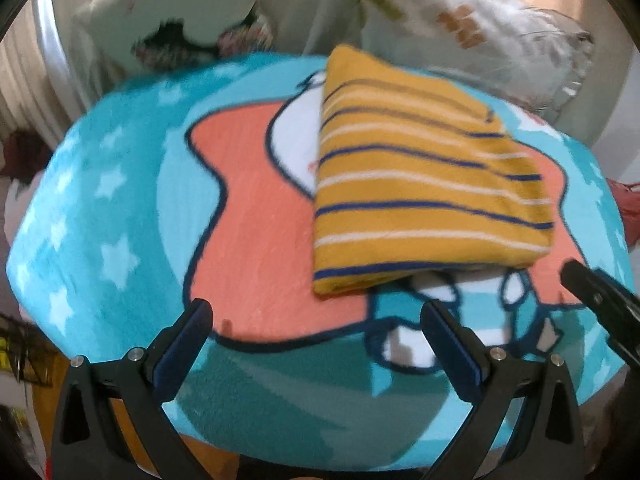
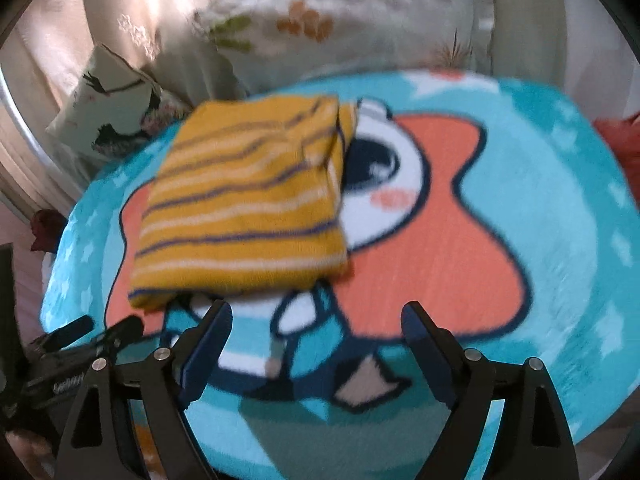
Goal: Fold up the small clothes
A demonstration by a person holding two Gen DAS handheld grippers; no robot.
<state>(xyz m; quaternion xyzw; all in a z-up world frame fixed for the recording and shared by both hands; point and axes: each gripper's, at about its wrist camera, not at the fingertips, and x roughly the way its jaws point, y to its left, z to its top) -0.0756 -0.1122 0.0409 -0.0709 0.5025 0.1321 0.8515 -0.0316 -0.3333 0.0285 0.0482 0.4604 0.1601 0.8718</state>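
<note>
Garment (image 1: 424, 196), mustard yellow with navy and white stripes, lies folded on the cartoon blanket (image 1: 120, 208), toward its far side. We hold the left gripper (image 1: 316, 316) and right gripper (image 2: 316, 320) spread wide, empty, near of it.

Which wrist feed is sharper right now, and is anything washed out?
Left wrist: mild blur, stripes on the folded yellow garment still crisp. Right wrist: heavier motion smear across garment and blanket. Both: the pillows behind look pale and soft; fisheye bends the blanket's edges.
</note>
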